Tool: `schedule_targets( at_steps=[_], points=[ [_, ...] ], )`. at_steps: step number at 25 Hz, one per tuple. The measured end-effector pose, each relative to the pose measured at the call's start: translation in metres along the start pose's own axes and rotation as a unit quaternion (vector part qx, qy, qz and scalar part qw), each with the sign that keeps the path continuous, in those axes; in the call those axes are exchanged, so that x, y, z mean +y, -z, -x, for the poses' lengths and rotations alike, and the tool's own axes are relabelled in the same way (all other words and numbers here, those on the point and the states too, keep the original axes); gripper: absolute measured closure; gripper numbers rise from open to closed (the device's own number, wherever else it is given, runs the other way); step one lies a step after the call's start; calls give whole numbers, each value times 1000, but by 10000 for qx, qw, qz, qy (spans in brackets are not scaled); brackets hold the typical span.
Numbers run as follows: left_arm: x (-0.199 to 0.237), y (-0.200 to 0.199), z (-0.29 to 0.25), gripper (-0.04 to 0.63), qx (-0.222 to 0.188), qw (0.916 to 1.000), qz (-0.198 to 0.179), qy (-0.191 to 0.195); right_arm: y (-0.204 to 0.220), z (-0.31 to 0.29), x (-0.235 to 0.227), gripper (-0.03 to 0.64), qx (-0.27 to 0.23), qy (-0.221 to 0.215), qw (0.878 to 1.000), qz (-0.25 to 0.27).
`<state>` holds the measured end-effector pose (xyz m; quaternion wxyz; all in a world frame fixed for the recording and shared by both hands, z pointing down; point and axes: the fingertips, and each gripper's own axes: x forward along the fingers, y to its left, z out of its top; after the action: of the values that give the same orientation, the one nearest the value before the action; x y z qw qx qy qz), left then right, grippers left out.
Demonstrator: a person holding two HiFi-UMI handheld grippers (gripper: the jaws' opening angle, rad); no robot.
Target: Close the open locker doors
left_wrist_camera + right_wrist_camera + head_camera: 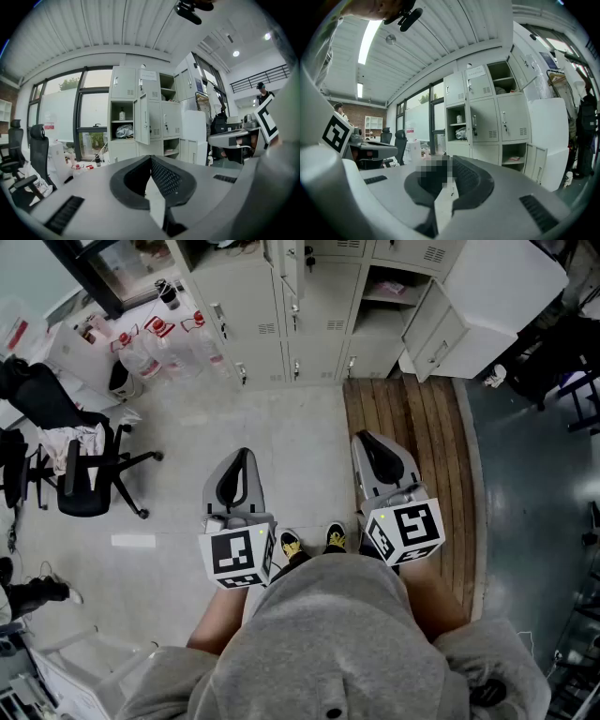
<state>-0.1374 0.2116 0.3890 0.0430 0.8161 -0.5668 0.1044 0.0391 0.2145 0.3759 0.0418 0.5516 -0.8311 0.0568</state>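
A bank of pale grey lockers point(309, 315) stands ahead of me across the floor. In the left gripper view a middle-row door point(142, 119) hangs open beside a compartment holding a bottle and a bag; an upper compartment point(167, 87) and a lower one point(171, 146) are open too. The right gripper view shows the lower door point(536, 161) swung out and the upper compartment point(506, 77) open. My left gripper point(243, 454) and right gripper point(364, 437) are held low by my waist, far from the lockers. Both are shut on nothing.
A black office chair point(84, 479) stands at the left, with clear water bottles point(169, 348) on the floor near the lockers. A large white cabinet point(487, 306) stands at the right of the lockers. A wooden plank strip point(412, 427) runs along the right side of the floor.
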Motion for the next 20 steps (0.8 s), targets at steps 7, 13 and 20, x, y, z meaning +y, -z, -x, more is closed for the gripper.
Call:
schedule_targets(
  at_steps=[7,13,20],
  points=[
    [12,-3,2,584,-76,10000,45,2,-8,-7,18,575,-189,-145,9996,141],
    [26,-1,2,584,-103,9999,52,-27,-15,-15,30,577,-382,-279,9988,103],
    [51,0,2,584,-110,9999,80,-61,-9,-30,55,578,-278,-500,9984,-20]
  ],
)
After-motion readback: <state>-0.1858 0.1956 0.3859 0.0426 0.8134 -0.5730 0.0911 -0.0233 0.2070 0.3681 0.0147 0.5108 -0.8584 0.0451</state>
